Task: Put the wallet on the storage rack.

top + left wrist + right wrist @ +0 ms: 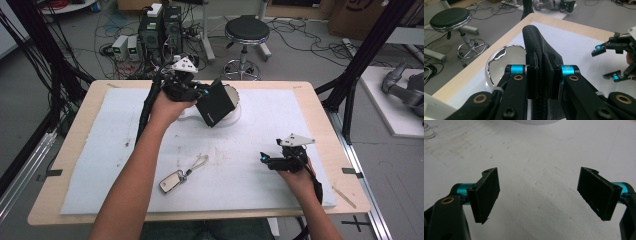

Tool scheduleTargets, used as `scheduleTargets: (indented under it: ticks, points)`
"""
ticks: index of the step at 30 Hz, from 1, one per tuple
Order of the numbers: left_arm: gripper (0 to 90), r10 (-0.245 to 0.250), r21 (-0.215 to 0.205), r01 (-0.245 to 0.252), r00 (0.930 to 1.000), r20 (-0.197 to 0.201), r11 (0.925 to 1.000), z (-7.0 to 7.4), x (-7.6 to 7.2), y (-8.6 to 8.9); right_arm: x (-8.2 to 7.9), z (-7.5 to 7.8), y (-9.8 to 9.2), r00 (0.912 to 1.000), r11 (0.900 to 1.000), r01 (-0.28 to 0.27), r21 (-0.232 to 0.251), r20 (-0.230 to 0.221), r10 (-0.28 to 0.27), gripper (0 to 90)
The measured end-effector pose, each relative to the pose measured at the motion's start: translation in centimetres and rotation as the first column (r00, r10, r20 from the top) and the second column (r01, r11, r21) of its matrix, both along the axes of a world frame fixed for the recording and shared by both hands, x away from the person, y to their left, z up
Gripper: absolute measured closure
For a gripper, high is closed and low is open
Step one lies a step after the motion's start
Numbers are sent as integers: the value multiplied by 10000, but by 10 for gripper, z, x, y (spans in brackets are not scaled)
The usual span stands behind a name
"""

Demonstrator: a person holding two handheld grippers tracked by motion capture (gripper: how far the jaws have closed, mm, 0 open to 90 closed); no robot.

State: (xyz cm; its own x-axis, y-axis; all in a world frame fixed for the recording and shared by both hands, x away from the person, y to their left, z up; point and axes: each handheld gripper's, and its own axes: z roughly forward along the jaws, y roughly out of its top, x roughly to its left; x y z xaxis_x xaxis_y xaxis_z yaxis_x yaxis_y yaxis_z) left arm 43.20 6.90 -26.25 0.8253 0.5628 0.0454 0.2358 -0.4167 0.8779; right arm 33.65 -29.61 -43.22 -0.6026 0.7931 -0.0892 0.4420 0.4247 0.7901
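Left gripper [543, 75] clamps a black wallet [216, 103] by its edge, aloft above the white bowl [501, 60]. Right gripper [541, 195] gapes empty over the mat [280, 125]. The textured leather looks light, pliant and grippy; a hold near the fold seems steadiest.

My left gripper [543, 75] clamps the black wallet [541, 47] upright above the shiny bowl [501, 60]; my right gripper [607, 62] sits open across the white mat [579, 45].

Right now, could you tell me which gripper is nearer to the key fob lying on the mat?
The right gripper. It hovers just right of the key fob, jaws open. The left gripper is farther off toward the table's far side, holding a black wallet over a shiny bowl.
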Motion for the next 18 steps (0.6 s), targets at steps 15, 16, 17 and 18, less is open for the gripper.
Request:
scheduleTargets:
  ticks: [15, 16, 17, 18]
  points:
    - [816, 616, 239, -616, 9981, -20, 9978, -1, 31, -17, -1, 0, 1, 10000, 10000, 5, 21, 6, -5, 183]
    - [816, 630, 251, -629, 9980, -48, 9977, -3, 33, -18, -1, 0, 1, 10000, 10000, 3, 39, 0, -3, 183]
    - [816, 681, 253, -679, 9977, -54, 9974, -4, 35, -20, -1, 0, 1, 10000, 10000, 7, 24, 10, -7, 183]
    - [816, 711, 324, -709, 9974, -62, 9970, -5, 37, -20, -1, 0, 1, 10000, 10000, -11, 12, 2, 11, 183]
